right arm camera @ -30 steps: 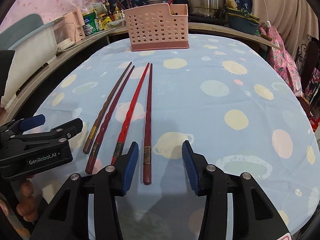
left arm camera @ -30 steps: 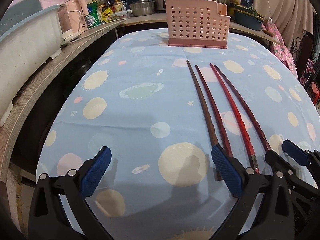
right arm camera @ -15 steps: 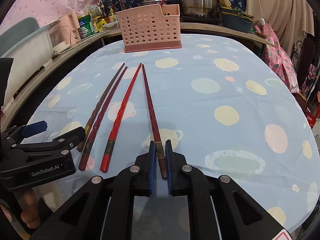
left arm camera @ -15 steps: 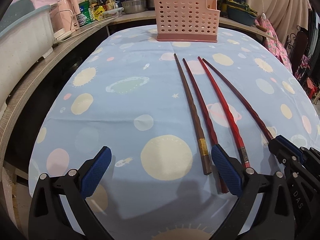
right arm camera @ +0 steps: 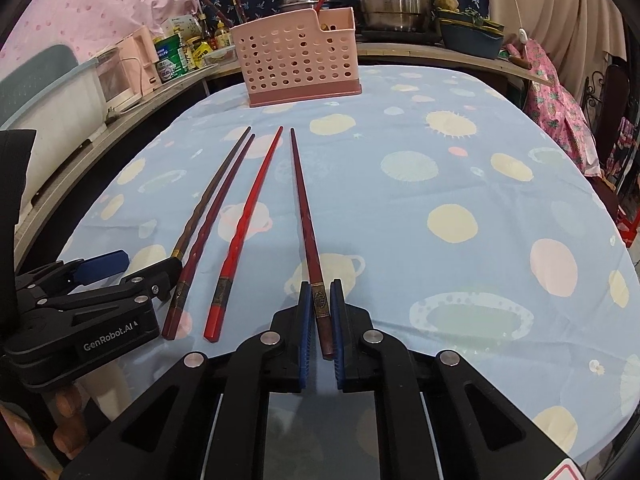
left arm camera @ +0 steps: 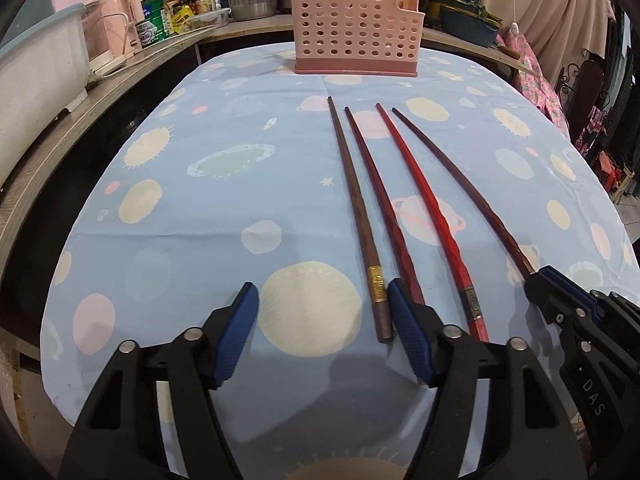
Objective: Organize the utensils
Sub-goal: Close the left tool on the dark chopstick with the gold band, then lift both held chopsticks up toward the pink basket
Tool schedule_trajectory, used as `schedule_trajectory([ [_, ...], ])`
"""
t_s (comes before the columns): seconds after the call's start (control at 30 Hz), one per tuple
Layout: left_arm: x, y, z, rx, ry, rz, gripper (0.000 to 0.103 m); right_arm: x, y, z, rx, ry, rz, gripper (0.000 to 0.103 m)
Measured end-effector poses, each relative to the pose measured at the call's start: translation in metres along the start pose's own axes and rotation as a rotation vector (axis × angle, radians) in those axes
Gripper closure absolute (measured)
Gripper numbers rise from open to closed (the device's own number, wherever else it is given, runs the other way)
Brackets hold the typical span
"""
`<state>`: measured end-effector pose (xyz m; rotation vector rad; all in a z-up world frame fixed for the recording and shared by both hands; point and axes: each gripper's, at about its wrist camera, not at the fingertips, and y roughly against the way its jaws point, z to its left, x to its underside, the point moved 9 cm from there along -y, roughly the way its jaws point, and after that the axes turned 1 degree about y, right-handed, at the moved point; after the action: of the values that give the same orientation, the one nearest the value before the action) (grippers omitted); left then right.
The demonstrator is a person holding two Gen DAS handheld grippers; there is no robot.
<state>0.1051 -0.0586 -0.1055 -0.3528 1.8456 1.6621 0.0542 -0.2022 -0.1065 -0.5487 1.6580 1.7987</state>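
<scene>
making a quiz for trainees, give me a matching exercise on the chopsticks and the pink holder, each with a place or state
Column 1
1. brown chopstick
2. bright red chopstick
3. dark maroon chopstick
4. pink holder

Column 2
a. stands at the far end of the tablecloth
b. gripped in the right gripper
c. gold band, handle end between the left gripper jaws, which are closing
d. lies free, second from the right

Pairs: 1-c, 2-d, 3-b, 4-a

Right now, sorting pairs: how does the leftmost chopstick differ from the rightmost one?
The leftmost chopstick is brown with a gold band; the rightmost chopstick is dark red. The rightmost is clamped in the right gripper; the leftmost lies loose between the closing jaws of the left gripper. Both point toward the pink basket.
</scene>
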Motion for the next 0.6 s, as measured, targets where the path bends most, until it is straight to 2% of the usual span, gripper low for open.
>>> schedule_trajectory([
  [0.13,-0.0014,0.0007,-0.0001,0.011,0.004,0.007,0.058,0.0001,0.0,0.0001,0.0,0.0,0.0,0.094],
  [0.2,-0.0025,0.0012,0.001,0.022,0.01,0.011,0.071,0.0001,0.0001,0.0002,-0.001,0.0,0.0,0.094],
  [0.33,-0.0028,0.0012,0.0017,0.036,0.02,0.021,0.087,0.0004,0.0,0.0012,-0.006,-0.002,0.002,0.094],
  [0.37,-0.0029,0.001,0.0016,0.042,0.02,0.024,0.094,0.0007,0.0,0.0016,-0.008,-0.003,0.003,0.094],
  [0.6,-0.0028,0.0048,0.001,0.086,0.041,0.042,0.096,0.0003,0.0047,0.0047,-0.028,-0.009,0.005,0.095],
])
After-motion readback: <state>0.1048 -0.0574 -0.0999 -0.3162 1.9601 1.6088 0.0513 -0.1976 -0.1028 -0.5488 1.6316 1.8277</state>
